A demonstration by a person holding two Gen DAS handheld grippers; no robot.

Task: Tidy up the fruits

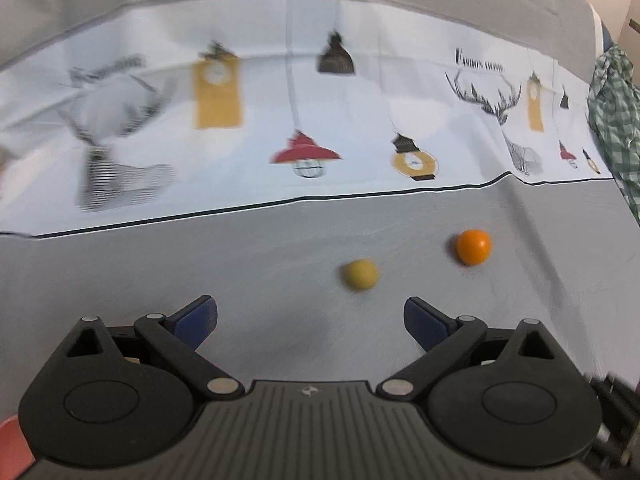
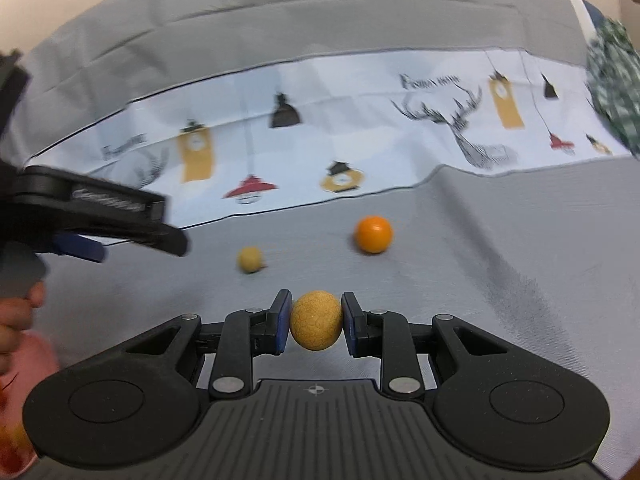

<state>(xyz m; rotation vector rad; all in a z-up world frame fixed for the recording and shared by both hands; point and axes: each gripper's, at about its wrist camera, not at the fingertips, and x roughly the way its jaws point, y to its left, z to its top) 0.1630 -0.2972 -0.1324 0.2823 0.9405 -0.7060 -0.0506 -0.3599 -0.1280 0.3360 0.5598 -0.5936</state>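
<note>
We see our right gripper (image 2: 316, 326) clamped on a textured yellow fruit (image 2: 316, 325), pads pressing both sides. Our left gripper (image 1: 311, 320) stands wide apart with nothing between its jaws. On the grey cloth (image 1: 200, 280) ahead lie 2 fruits: a small yellow fruit (image 1: 359, 275) and an orange (image 1: 473, 246), near each other.

The right hand-held gripper (image 2: 316, 326) has a bumpy fruit (image 2: 316, 325) between its two fingers. Ahead of it on the surface (image 2: 460, 280) lie a small ball fruit (image 2: 250, 259), a bit to the left, and a round fruit (image 2: 373, 234), farther and to the right. A printed cloth (image 2: 360, 140) lies behind both. The left hand-held gripper (image 1: 311, 320) has the small ball fruit just ahead.
</note>
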